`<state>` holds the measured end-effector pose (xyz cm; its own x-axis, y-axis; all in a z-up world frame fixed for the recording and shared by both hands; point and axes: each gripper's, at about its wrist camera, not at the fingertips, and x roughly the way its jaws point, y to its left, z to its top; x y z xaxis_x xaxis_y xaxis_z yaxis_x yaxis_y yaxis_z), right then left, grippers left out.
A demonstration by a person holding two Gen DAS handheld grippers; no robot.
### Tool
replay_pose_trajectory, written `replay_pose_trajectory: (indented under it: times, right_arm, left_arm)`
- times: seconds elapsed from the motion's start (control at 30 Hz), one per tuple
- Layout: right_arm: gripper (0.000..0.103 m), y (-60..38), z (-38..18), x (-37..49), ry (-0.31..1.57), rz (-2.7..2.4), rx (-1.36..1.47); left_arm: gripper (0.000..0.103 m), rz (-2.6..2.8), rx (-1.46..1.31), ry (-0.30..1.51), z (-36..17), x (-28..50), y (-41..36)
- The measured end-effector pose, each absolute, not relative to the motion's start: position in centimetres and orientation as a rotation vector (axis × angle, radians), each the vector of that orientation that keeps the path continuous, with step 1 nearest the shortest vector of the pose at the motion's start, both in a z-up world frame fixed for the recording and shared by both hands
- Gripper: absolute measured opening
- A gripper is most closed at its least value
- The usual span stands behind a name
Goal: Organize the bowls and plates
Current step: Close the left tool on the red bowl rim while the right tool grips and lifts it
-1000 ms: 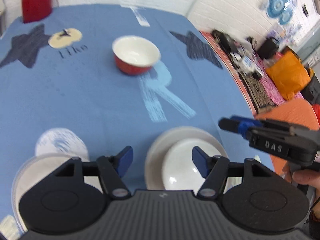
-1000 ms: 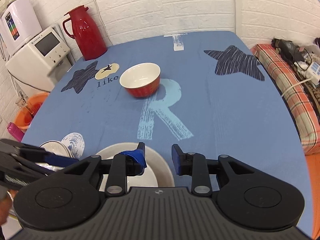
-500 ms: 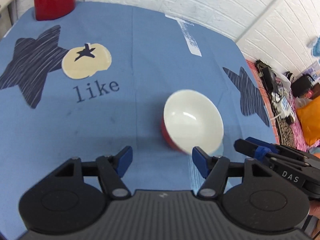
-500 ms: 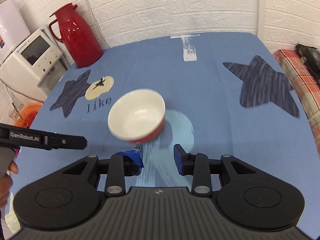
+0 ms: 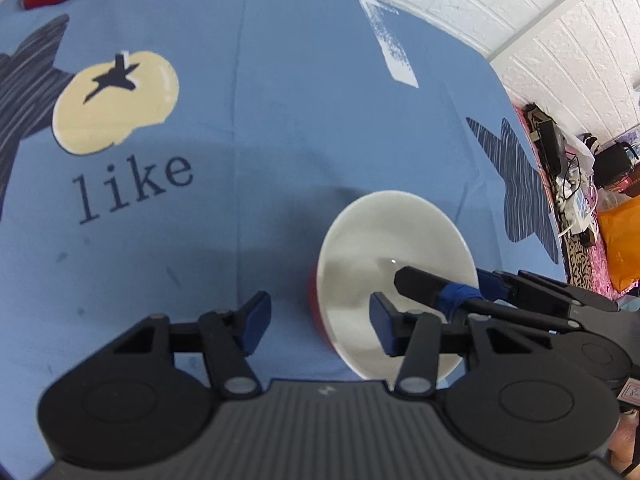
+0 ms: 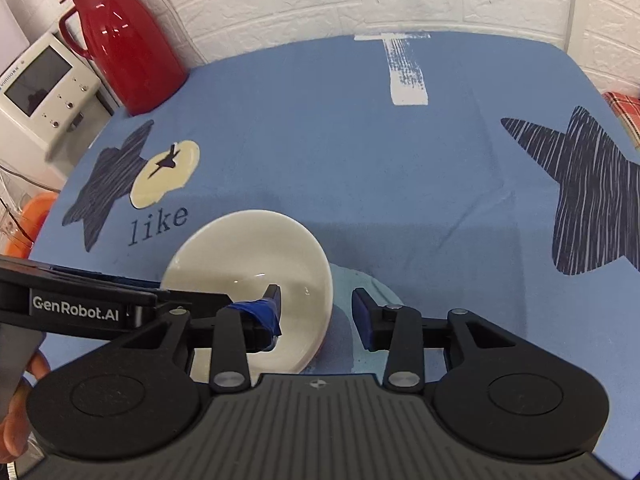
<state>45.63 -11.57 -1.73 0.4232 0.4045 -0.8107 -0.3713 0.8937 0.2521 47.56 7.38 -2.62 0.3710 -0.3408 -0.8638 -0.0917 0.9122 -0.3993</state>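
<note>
A bowl, red outside and white inside, sits on the blue tablecloth; it shows in the left wrist view and in the right wrist view. My left gripper is open, its jaws straddling the bowl's left rim, one finger inside and one outside. My right gripper is open, its jaws straddling the bowl's right rim. The right gripper also reaches into the bowl in the left wrist view. The left gripper enters from the left in the right wrist view.
A red thermos stands at the table's far left corner, beside a white appliance. Clutter and an orange bag lie beyond the table's right edge. The cloth has star and "like" prints.
Both grippers have moved forward from the stacked plates near the front to the red bowl. Their open jaws now straddle its rim on either side.
</note>
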Motion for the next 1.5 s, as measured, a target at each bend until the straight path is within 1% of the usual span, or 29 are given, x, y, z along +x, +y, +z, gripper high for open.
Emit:
replay_pose_trajectory:
  times: [0.03, 0.07, 0.13, 0.2, 0.3, 0.4, 0.57, 0.73, 0.87, 1.0, 1.13, 1.27, 1.43, 1.47, 1.5]
  right_arm:
    - [0.023, -11.5, -1.9, 45.7, 1.024, 0.489, 0.038]
    - [0.023, -11.5, -2.0, 45.8, 1.024, 0.499, 0.036]
    - [0.021, -11.3, -2.1, 45.8, 1.011, 0.511, 0.027]
    - [0.012, -11.0, -2.3, 45.9, 1.007, 0.546, 0.014]
    - [0.004, -10.6, -2.5, 45.8, 0.999, 0.55, -0.016]
    - [0.002, -10.9, -2.6, 45.8, 0.998, 0.55, 0.001]
    - [0.002, -10.9, -2.1, 44.8, 1.002, 0.551, -0.002]
    - [0.003, -11.2, -0.2, 42.8, 0.982, 0.549, 0.025]
    - [0.005, -11.4, 1.2, 40.6, 0.962, 0.523, 0.021]
    - [0.005, -12.1, 0.9, 39.6, 0.99, 0.523, 0.076]
    - [0.006, -11.5, 0.5, 39.5, 1.011, 0.524, 0.033]
    - [0.006, -11.6, -0.3, 40.4, 1.02, 0.519, 0.047]
    - [0.006, -11.7, -1.9, 41.4, 1.038, 0.516, 0.06]
    - [0.007, -11.8, -2.1, 41.6, 1.041, 0.512, 0.068]
    - [0.009, -12.0, -2.2, 41.7, 1.04, 0.508, 0.073]
  left_arm:
    - [0.043, -0.168, -0.417, 1.183, -2.6, 47.5, 7.4]
    - [0.029, -0.17, -0.413, 1.183, -2.6, 47.5, 7.3]
    - [0.012, -0.173, -0.412, 1.19, -2.6, 47.6, 7.1]
    - [0.007, -0.169, -0.397, 1.185, -2.5, 47.4, 6.9]
    - [0.006, -0.161, -0.392, 1.178, -2.5, 47.2, 6.8]
    - [0.005, -0.152, -0.386, 1.181, -2.3, 47.1, 6.8]
    - [0.004, -0.172, -0.381, 1.166, -1.0, 45.9, 6.7]
    - [0.004, -0.17, -0.352, 1.145, 1.0, 43.5, 6.2]
    - [0.004, -0.188, -0.373, 1.154, 1.4, 41.6, 6.0]
    - [0.004, -0.186, -0.37, 1.186, 1.1, 40.7, 5.8]
    - [0.004, -0.176, -0.375, 1.198, 0.3, 41.2, 5.8]
    - [0.004, -0.172, -0.38, 1.22, -1.0, 42.0, 5.9]
    - [0.004, -0.17, -0.366, 1.199, -1.7, 42.8, 5.7]
    - [0.005, -0.169, -0.362, 1.195, -1.8, 43.0, 5.8]
    - [0.005, -0.165, -0.362, 1.201, -1.9, 43.1, 5.8]
